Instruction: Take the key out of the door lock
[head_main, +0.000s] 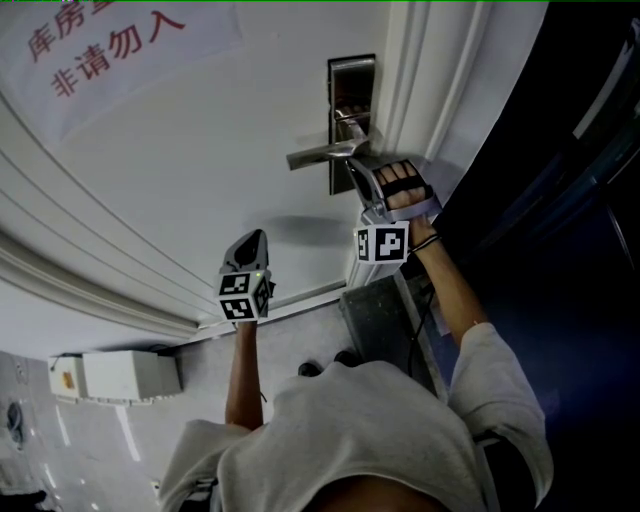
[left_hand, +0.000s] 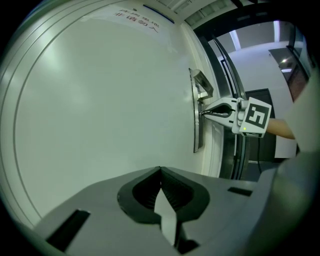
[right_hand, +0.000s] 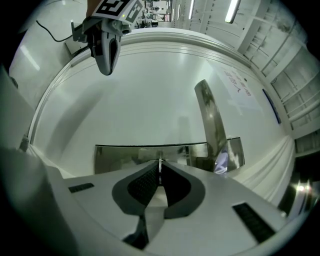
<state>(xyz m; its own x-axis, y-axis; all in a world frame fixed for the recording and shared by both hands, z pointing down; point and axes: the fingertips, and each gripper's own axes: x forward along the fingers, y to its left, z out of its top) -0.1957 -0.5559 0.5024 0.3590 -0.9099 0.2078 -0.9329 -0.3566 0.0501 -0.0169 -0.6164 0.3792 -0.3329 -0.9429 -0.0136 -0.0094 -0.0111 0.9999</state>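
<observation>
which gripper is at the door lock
The right gripper: its fingers are shut on the key at the lock plate. The left gripper, shut and empty, hangs away from it, facing bare door.

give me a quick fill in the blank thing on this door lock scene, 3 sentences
1. The right gripper is shut on the ____ in the lock plate.
2. The left gripper hangs apart from the door, jaws together, holding ____.
3. The sign on the door bears ____ characters.

Missing words: key; nothing; red
</observation>
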